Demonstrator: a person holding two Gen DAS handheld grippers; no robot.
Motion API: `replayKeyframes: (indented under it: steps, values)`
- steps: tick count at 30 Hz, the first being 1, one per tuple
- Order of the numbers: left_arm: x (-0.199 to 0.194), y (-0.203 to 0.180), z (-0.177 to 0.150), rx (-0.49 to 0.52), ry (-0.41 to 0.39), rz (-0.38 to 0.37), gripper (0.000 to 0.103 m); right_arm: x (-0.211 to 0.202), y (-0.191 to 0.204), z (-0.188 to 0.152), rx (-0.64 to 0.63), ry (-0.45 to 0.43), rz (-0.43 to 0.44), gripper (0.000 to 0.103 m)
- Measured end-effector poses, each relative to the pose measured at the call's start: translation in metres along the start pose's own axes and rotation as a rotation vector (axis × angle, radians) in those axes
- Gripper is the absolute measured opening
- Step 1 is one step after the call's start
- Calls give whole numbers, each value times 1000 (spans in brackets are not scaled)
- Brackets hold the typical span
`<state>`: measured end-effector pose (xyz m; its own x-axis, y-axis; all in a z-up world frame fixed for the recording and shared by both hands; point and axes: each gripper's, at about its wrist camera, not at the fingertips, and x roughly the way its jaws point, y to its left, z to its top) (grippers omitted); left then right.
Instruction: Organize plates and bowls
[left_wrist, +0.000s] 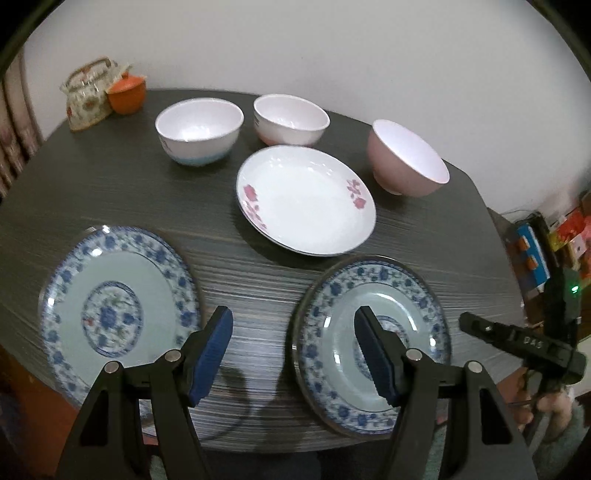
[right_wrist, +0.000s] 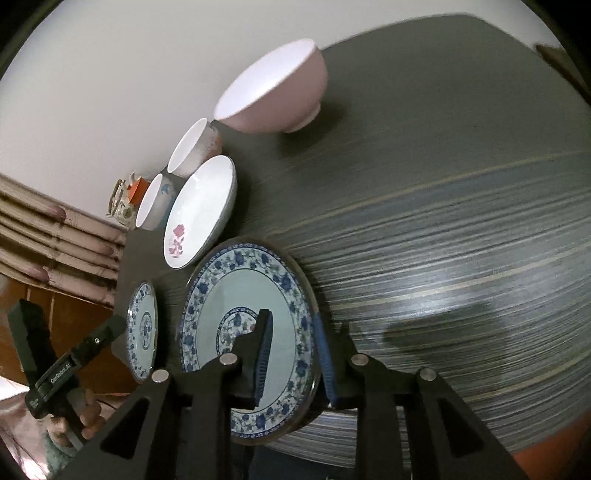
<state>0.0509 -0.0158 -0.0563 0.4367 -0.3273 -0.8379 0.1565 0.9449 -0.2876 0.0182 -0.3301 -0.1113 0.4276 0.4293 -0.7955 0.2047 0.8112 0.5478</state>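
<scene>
**A:** Dark streaked table (left_wrist: 110, 184) against a plain pale wall, with a teapot (left_wrist: 86, 92) and an orange cup (left_wrist: 127, 94) in the far corner. Where do the dishes sit?

**B:** Three bowls along the back: a blue-footed bowl (left_wrist: 199, 133), a white bowl (left_wrist: 291, 120) and a pink bowl (left_wrist: 406, 158). A flowered plate (left_wrist: 306, 199) lies in front of them. Two blue-patterned plates lie flat at the near edge, the left blue plate (left_wrist: 118, 310) and the right blue plate (right_wrist: 247, 325).

**A:** And the grippers?

**B:** The right gripper (right_wrist: 293, 354) is narrow, its fingers straddling the right-hand rim of the right blue plate, one pad over the face and one outside the edge. Whether they already pinch it, I cannot tell. The left gripper (left_wrist: 293, 350) stands wide and empty over the bare strip between the two blue plates.

**A:** So what does the next move hinge on?

**B:** My guess is stacking. The other blue plate lies to the left of the one being gripped, nearer the left hand. Being round, neither has a long axis; both face up.
</scene>
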Motion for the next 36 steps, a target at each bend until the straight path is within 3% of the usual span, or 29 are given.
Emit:
replayKeyframes:
  steps: [19,36]
  values:
    - [45,15,-7,-227,254,-169,62,14,-5,-2,12,38,8,26]
    - [68,35,-11,-275,302,-164,23,16,-9,-3,20,45,24,26]
